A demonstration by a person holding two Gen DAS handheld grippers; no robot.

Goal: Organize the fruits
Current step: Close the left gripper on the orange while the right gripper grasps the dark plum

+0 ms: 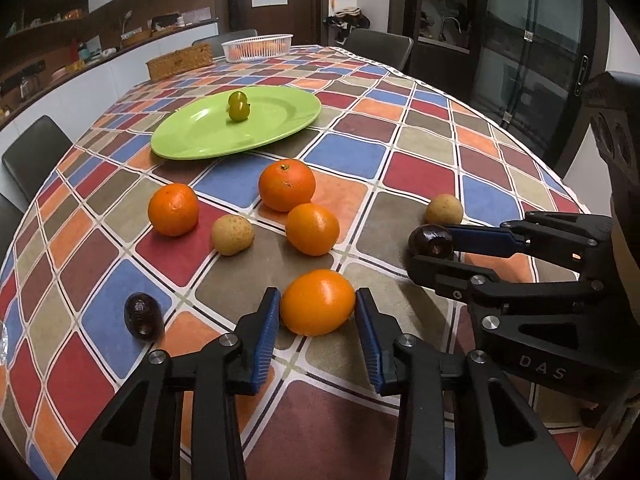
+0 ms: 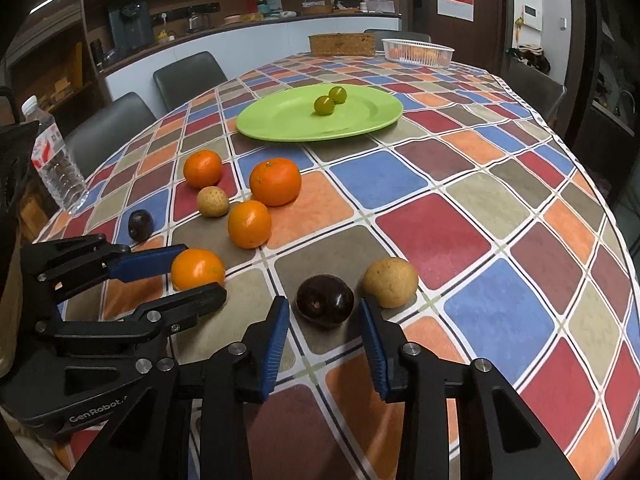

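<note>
My left gripper (image 1: pixel 318 294) is shut on an orange (image 1: pixel 318 302) that rests on the checked tablecloth; both blue pads touch its sides. My right gripper (image 2: pixel 324 300) is open around a dark round fruit (image 2: pixel 325 300), with a thin gap at each pad. A tan fruit (image 2: pixel 390 282) lies just right of it. Three more oranges (image 1: pixel 287 185), a second tan fruit (image 1: pixel 232 235) and a second dark fruit (image 1: pixel 143 314) are scattered further back. The green plate (image 1: pixel 280 120) beyond them holds two small green fruits (image 1: pixel 239 107).
A white basket (image 1: pixel 257 46) and a wicker box (image 1: pixel 180 62) stand at the table's far end. A water bottle (image 2: pixel 56 160) stands at the left edge. Dark chairs (image 2: pixel 188 76) ring the table. The right half of the cloth (image 2: pixel 480 200) carries nothing.
</note>
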